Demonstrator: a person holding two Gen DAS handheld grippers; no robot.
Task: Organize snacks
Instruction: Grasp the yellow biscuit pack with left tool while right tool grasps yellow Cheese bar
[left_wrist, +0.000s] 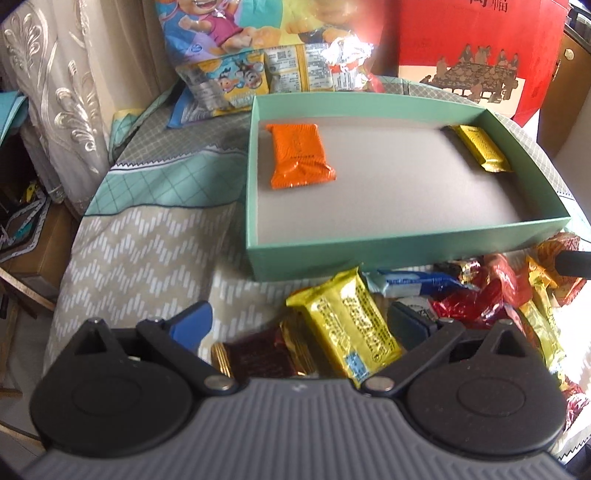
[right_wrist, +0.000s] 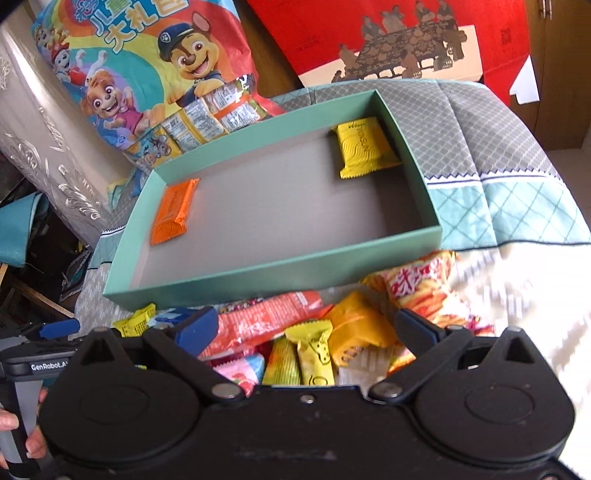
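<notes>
I see both sets of jaws spread wide and gripping nothing, the left gripper (left_wrist: 301, 325) and right gripper (right_wrist: 304, 328) poised over the snack pile (right_wrist: 314, 339). Beyond the jaws, the green tray (left_wrist: 388, 253) holds an orange packet (left_wrist: 299, 155) far left and a yellow packet (left_wrist: 478, 147) far right.

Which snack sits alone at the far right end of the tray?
Find the mint-green tray on the quilt. In its far right corner lies a yellow packet, its only tray-mate an orange packet at the opposite end.
</notes>
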